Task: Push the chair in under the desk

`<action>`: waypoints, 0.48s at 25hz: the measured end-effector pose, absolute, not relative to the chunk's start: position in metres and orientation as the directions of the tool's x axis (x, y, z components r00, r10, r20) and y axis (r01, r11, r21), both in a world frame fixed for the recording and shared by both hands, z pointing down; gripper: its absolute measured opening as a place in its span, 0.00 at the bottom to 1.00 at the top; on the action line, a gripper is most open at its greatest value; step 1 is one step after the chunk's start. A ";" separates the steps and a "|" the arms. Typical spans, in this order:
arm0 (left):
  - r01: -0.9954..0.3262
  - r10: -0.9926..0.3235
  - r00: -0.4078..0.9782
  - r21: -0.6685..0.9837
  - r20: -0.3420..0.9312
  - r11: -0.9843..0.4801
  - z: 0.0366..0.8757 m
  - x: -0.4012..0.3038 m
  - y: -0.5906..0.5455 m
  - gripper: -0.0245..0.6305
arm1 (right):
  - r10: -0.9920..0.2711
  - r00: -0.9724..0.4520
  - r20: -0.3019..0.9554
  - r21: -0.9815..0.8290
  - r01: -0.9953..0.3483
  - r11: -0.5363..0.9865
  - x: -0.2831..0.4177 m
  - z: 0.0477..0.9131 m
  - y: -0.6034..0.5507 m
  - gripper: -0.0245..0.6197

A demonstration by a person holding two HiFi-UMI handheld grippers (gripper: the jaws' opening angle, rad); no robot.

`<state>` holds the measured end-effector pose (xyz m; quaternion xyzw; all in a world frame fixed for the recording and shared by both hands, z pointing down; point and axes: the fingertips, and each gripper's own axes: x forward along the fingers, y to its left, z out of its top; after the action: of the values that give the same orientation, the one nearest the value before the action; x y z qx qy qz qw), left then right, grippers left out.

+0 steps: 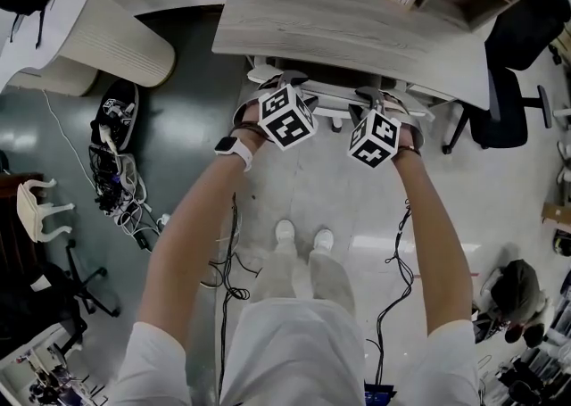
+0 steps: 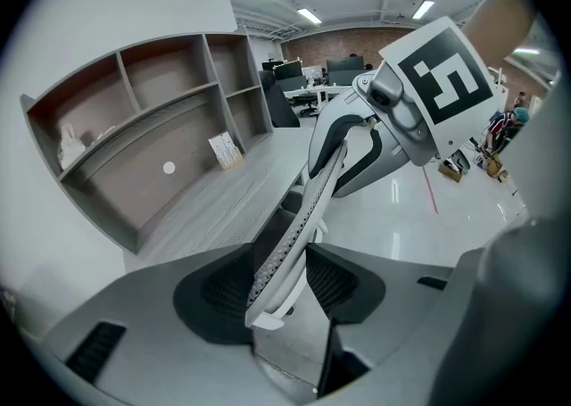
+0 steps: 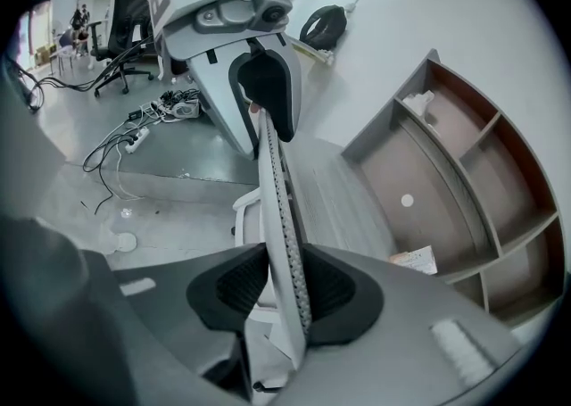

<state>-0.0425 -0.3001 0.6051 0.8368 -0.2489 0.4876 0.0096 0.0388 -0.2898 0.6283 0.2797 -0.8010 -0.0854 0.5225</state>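
Head view, left gripper [image 1: 282, 83], right gripper [image 1: 380, 97] clamp chair backrest [image 1: 334, 95]

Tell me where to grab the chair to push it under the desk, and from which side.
On the chair, grip the backrest's top rim from behind and above, one grip near each end. The rim is thin enough for jaws to straddle, runs level, and faces away from the desk.
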 end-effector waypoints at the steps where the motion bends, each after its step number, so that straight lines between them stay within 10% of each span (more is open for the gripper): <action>1: -0.423 -0.408 0.402 -0.229 0.820 -0.877 0.605 -0.043 -0.301 0.32 | -0.542 -0.298 0.786 0.435 -0.356 0.827 0.038 0.628 -0.290 0.24; 12: -0.432 -0.418 0.410 -0.231 0.811 -0.872 0.607 -0.042 -0.298 0.32 | -0.575 -0.276 0.770 0.468 -0.368 0.803 0.041 0.631 -0.288 0.25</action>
<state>-0.0415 -0.2978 0.6068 0.8397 -0.2531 0.4805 0.0072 0.0405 -0.2882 0.6309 0.2974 -0.7925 -0.0992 0.5230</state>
